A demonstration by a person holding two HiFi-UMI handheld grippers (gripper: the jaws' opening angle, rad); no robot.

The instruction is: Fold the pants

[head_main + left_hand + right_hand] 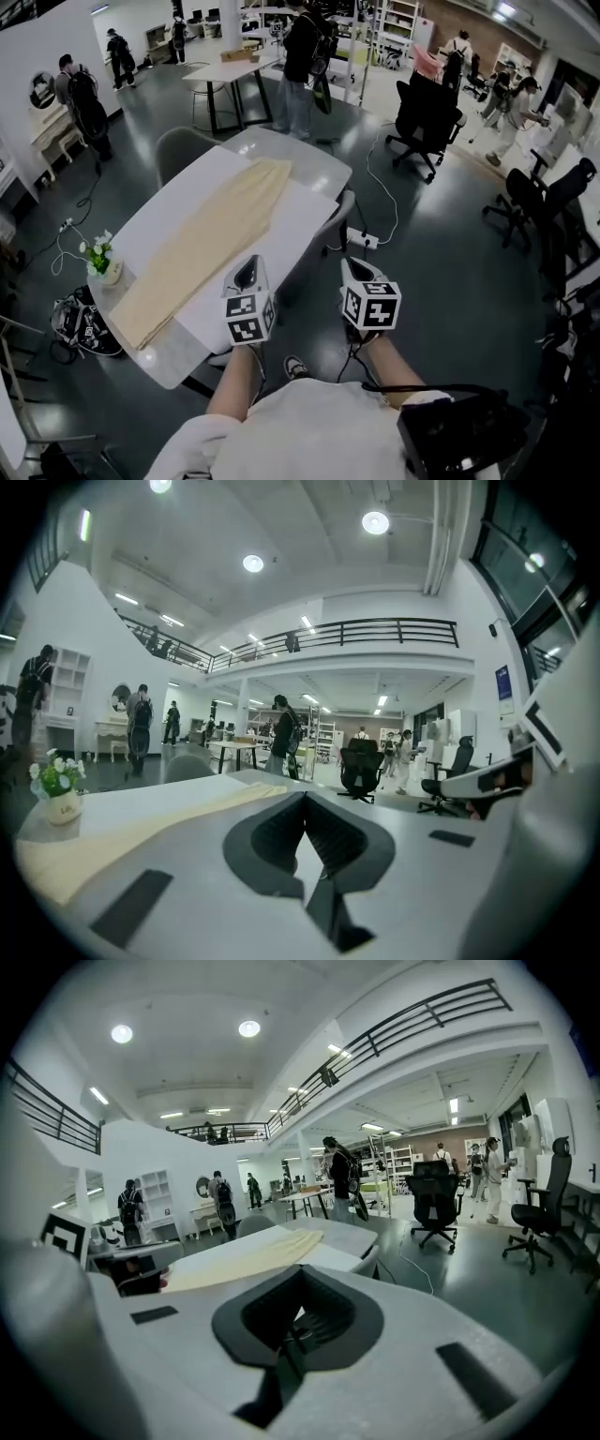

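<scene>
Two tools clenched, empty: left tool (247, 273) and right tool (362, 270) hung side by side by near edge of white rounded desk (314, 161), clear of long cream fabric pants (211, 246). Pants lay flat lengthwise on desk, probably spread ready for first fold; fold not begun.

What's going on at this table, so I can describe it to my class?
A person stands at the near end of the table with a gripper in each hand. The left claw and the right claw are both shut and empty. The cream pants lie in a long flat strip on the table, beside a small flower pot. Neither claw touches them yet.
</scene>
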